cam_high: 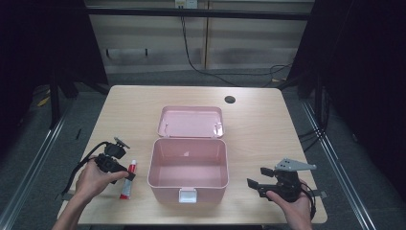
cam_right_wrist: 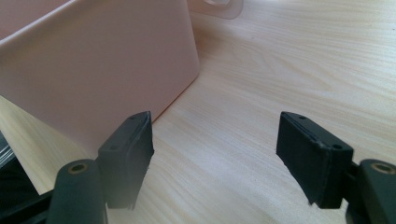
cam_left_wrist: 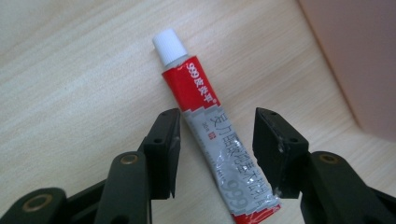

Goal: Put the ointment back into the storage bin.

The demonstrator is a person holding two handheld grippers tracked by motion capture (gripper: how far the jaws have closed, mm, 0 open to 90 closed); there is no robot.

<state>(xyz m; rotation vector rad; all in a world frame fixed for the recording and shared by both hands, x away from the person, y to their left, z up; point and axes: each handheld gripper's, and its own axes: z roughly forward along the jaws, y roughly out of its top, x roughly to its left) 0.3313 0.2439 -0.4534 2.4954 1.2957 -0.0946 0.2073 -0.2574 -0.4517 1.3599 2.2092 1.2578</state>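
A red, white and grey ointment tube (cam_high: 126,190) (cam_left_wrist: 210,121) with a white cap lies on the wooden table, left of an open pink plastic box (cam_high: 167,191). My left gripper (cam_high: 128,176) (cam_left_wrist: 217,135) is lowered over the tube. Its jaws straddle the tube's middle, and a thin gap shows on each side, so it is open. My right gripper (cam_high: 257,176) (cam_right_wrist: 215,149) hovers to the right of the box, open with nothing between its jaws. The box's pink side wall (cam_right_wrist: 93,70) stands just beyond its left jaw.
The box's lid (cam_high: 191,122) lies flat behind it, hinged back. A white latch (cam_high: 187,195) hangs on the box's front. A round cable hole (cam_high: 230,99) sits near the table's far edge. The box wall (cam_left_wrist: 355,60) is close beside the tube.
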